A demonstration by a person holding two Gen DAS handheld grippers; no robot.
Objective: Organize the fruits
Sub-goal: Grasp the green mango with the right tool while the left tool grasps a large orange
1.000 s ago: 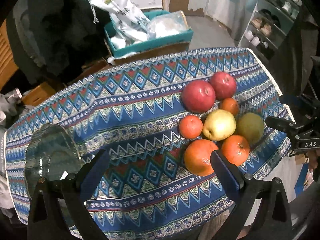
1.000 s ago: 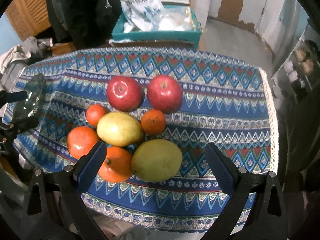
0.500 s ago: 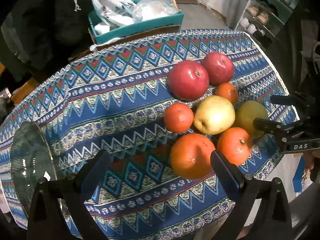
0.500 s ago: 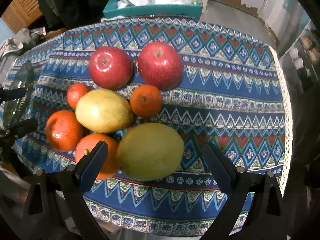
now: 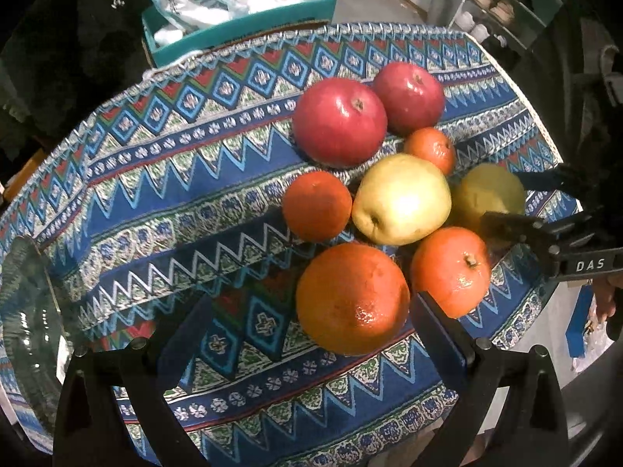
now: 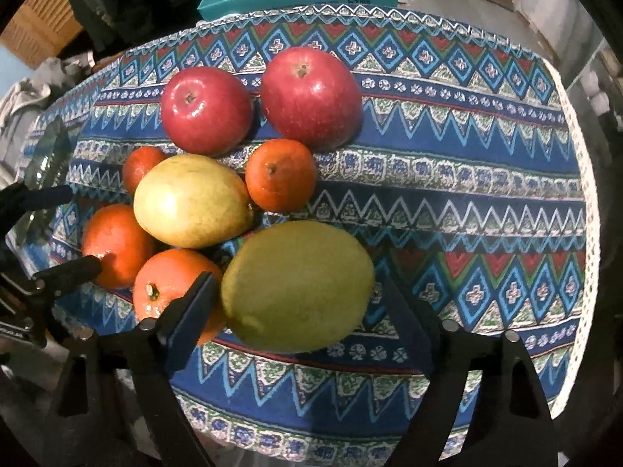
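A cluster of fruit lies on the patterned blue cloth (image 5: pixel 163 194): two red apples (image 5: pixel 338 120) (image 6: pixel 311 95), a yellow apple (image 5: pixel 401 198), a green-yellow pear (image 6: pixel 298 286), and several oranges, the biggest (image 5: pixel 352 297) nearest my left gripper. My left gripper (image 5: pixel 300 334) is open with its jaws either side of the big orange's near half, not touching. My right gripper (image 6: pixel 300 311) is open with its jaws flanking the pear. The right gripper also shows in the left wrist view (image 5: pixel 521 206), around the pear (image 5: pixel 486 194).
A clear glass plate (image 5: pixel 31 319) sits at the cloth's left end, also in the right wrist view (image 6: pixel 46 159). A teal box (image 5: pixel 233 27) with plastic bags stands behind the table. The table's edges are close on the right and near sides.
Both grippers have moved forward and down toward the fruit. The left now brackets the big orange and the right brackets the pear. No fruit has moved.
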